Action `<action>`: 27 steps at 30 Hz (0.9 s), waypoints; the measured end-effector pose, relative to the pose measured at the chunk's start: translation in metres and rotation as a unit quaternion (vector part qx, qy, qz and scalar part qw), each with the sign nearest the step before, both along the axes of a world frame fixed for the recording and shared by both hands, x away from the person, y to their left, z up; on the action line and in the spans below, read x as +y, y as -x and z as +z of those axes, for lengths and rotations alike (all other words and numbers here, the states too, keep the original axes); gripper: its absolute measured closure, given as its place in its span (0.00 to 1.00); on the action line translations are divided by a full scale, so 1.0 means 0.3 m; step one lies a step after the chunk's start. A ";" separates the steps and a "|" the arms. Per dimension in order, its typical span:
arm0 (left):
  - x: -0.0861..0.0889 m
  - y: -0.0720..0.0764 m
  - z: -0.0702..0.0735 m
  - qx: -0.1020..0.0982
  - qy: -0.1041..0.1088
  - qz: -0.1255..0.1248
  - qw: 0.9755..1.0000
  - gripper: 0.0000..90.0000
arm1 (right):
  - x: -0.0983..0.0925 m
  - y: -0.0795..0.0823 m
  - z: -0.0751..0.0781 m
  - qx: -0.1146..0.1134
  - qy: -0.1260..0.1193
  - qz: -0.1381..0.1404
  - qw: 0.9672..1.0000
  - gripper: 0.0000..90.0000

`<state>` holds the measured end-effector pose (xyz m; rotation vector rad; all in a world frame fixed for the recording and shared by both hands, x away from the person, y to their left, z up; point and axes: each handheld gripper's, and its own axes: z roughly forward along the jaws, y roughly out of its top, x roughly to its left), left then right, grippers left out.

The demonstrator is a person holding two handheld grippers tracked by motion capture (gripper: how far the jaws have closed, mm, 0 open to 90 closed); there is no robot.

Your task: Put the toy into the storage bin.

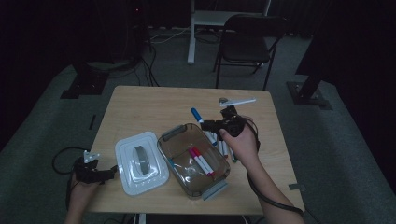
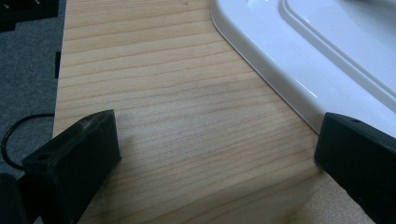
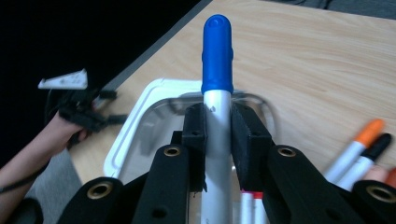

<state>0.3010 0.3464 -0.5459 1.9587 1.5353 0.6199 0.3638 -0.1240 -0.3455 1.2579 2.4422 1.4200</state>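
Right hand-held gripper grasps the blue-capped marker just beside the clear container; next, lower it in. Left hand-held gripper released.

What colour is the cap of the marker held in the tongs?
Blue, on a marker with a silver-grey barrel; clearest in the right gripper view.

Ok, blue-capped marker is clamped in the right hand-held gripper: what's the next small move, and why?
Probably carry the blue-capped marker over the open container and lower it in. The right hand-held gripper is shut on it, and red-capped markers already lie inside, with the lid off beside it.
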 end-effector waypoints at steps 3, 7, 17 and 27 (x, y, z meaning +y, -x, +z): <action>0.000 0.000 0.000 0.000 0.000 0.000 1.000 0.01 | 0.054 0.027 -0.006 0.003 0.006 0.024 1.000 0.85; 0.000 0.000 0.000 0.000 0.000 0.000 1.000 0.01 | 0.109 0.047 -0.042 0.019 0.016 0.044 0.999 0.85; 0.000 0.000 0.000 0.000 0.000 0.000 1.000 0.01 | 0.209 0.063 -0.144 0.067 0.050 0.078 0.993 0.85; -0.001 0.002 -0.001 -0.001 0.001 0.001 1.000 0.01 | 0.291 0.037 -0.250 0.114 0.098 0.091 0.985 0.85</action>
